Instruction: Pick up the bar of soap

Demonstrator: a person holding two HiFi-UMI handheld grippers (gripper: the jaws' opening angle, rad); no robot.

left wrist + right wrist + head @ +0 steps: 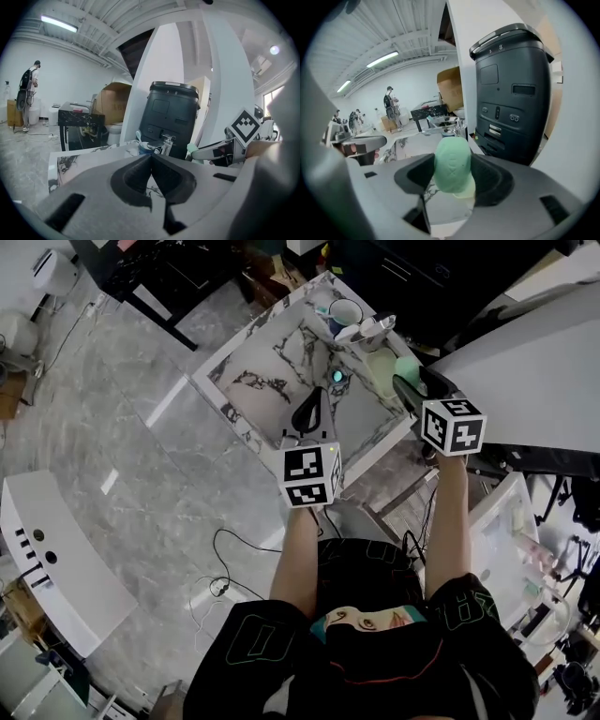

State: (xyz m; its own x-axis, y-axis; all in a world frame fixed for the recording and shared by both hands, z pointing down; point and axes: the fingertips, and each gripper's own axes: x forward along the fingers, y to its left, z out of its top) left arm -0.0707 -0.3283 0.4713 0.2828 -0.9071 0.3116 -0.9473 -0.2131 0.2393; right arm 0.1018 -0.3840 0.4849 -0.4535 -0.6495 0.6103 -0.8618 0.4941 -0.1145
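Pinching the mint-green oval bar of soap (pixel 452 161) by its broad faces, likely for grip, the right gripper (pixel 451 174) hung far right; the left gripper (pixel 151 164) idled nearer, pressed together.

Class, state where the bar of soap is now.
The bar of soap sits clamped in the right tool, at the marble counter, upper right in the head view.

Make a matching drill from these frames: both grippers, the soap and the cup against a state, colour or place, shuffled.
1. left gripper
2. right gripper
3. bar of soap
4. cup

A. pale green
B. at the far corner of the marble table
C. jaws together, nothing between them
D. jaws clamped on a thing

Pairs: 1-C, 2-D, 3-A, 4-B
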